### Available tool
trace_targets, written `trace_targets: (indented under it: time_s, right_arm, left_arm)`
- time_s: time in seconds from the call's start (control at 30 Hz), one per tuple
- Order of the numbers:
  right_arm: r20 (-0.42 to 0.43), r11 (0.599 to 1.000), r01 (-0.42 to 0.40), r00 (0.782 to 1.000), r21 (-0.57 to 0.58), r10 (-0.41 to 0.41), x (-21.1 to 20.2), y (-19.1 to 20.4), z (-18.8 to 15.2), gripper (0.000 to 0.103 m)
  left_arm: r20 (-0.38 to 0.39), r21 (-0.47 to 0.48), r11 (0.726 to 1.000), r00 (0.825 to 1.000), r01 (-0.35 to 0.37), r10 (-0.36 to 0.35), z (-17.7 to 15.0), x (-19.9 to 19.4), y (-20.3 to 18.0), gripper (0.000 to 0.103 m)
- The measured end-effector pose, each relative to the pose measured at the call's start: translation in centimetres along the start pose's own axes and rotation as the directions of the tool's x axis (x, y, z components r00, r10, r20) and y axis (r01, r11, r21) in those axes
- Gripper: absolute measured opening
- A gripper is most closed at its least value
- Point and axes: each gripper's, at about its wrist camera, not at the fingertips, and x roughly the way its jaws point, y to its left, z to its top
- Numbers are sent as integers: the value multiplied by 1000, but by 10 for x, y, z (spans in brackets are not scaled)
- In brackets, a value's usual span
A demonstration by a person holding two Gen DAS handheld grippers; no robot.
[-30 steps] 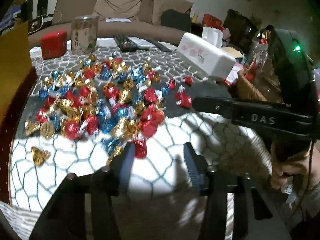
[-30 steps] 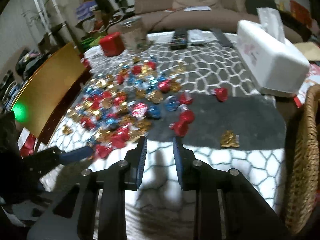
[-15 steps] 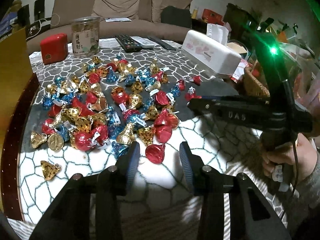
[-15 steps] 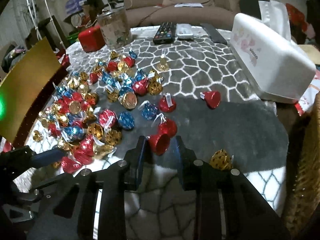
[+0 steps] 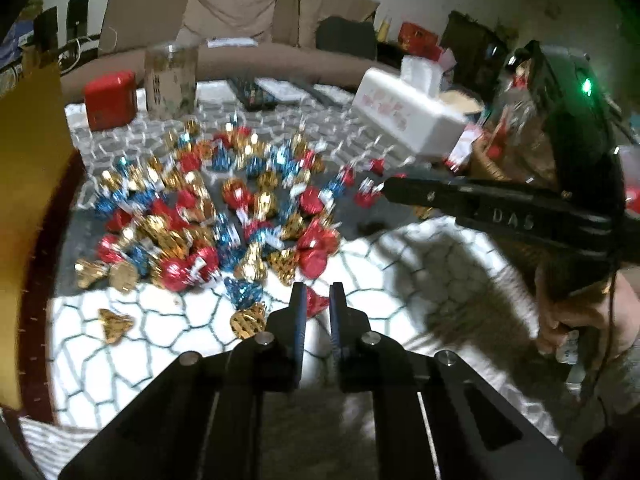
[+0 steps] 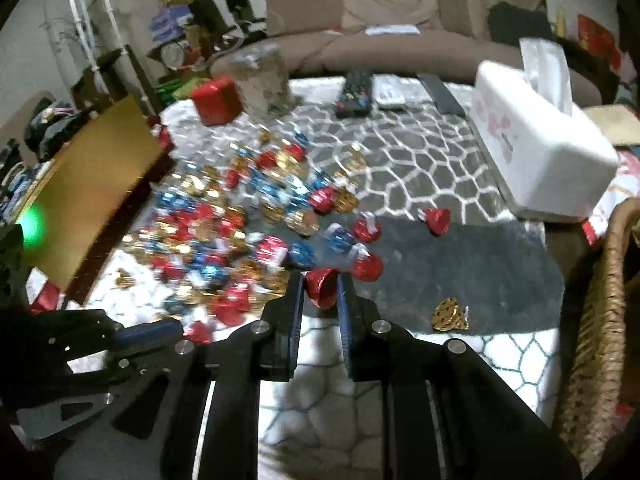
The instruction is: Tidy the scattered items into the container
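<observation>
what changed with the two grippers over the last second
The left gripper, jaws closing, now has a red candy between them. The right gripper, closing too, took another red candy. The candy pile, tissue box and wicker basket stayed put.

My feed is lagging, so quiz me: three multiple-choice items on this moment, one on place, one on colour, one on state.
1. Where does the wicker basket stand in the right wrist view?
A. at the right edge
B. at the far left
C. on the sofa

2. What colour is the candy in the right gripper?
A. blue
B. gold
C. red

3. What is between the fingers of the left gripper?
A. nothing
B. a red candy
C. a remote control

Key: 1 A, its woven wall fills the right edge. 2 C, red foil shows between the closing jaws. 3 B, the jaws are closing on red foil.
</observation>
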Motion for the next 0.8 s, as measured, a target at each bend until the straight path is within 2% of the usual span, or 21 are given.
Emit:
trace_targets:
  time_s: [0.17,0.33,0.53,0.73,0.8]
  right_arm:
    - [67,998,-56,996,-10,57,-37,28,5,16]
    - [110,989,-140,983,-46,145,-72,74,11,16]
    - [127,968,-217,964,-129,233,-97,154,41,16]
    - [99,931,-303,940,-204,327,-88,253,91,16]
    - [87,923,-315,936,-223,340,-81,283,104,16]
  left_arm:
    - [69,-8,1000,997,17,-17,14,-52,9,11]
    - [170,-11,1000,985,28,-26,26,-134,36,11]
    - [256,32,989,958,-142,129,19,-222,82,11]
    - [284,-117,976,935,-185,212,9,-281,169,11]
    - [280,-149,974,937,-171,207,5,-291,190,11]
